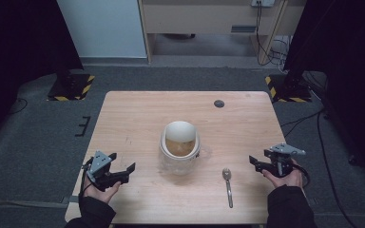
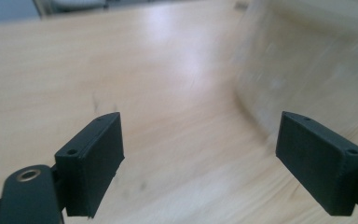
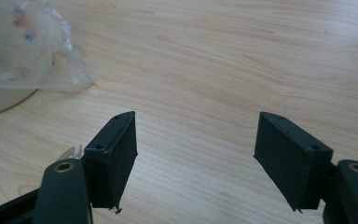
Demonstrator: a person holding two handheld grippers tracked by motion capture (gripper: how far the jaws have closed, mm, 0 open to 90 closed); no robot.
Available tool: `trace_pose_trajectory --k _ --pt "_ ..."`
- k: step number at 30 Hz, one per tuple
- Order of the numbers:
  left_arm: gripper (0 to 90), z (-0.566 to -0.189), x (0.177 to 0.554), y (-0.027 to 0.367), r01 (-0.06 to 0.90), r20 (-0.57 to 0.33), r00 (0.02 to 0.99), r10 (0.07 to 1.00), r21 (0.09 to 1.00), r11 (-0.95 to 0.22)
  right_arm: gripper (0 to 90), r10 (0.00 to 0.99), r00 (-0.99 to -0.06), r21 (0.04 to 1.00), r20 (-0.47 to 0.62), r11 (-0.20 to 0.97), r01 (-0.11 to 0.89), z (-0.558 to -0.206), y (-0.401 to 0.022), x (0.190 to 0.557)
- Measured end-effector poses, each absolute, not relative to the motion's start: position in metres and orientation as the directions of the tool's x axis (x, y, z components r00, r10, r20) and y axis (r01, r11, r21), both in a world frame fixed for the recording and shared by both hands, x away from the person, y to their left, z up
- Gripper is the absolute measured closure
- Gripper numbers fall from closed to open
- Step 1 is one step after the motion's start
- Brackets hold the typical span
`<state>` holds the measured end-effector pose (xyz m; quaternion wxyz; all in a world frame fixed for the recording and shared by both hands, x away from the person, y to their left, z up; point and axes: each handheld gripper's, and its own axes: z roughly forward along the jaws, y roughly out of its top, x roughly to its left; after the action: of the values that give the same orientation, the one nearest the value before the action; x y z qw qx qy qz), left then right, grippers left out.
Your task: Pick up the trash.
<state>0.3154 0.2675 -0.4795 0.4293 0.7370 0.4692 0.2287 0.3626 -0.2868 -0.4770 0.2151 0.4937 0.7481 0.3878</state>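
A white pot wrapped in clear plastic, with brownish contents, stands upright at the middle of the wooden table. A metal spoon lies to its right, near the front edge. My left gripper is held left of the pot, open and empty, its jaws pointing toward it. In the left gripper view the pot is a blur just beyond the open left gripper. My right gripper hovers right of the spoon, open with nothing between its jaws. In the right gripper view, beyond the open right gripper, the plastic wrap lies at upper left.
A small dark round spot marks the table's far right part. Grey carpet surrounds the table, with two stands on yellow-black striped bases behind it. Bare wood lies between each gripper and the pot.
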Motion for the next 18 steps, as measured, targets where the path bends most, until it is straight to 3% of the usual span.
trace_pose_trajectory --k 6,18 --pt "14.8 -0.491 0.325 0.269 0.554 -0.079 0.439 0.895 0.808 -0.2 35.4 0.888 -0.459 0.787 0.044 0.252 0.563 -0.471 -0.271 0.354" --pt "15.8 -0.49 0.329 0.272 0.546 -0.091 0.438 0.895 0.817 -0.184 43.9 0.845 -0.532 0.785 0.059 0.29 0.547 -0.473 -0.239 0.339"
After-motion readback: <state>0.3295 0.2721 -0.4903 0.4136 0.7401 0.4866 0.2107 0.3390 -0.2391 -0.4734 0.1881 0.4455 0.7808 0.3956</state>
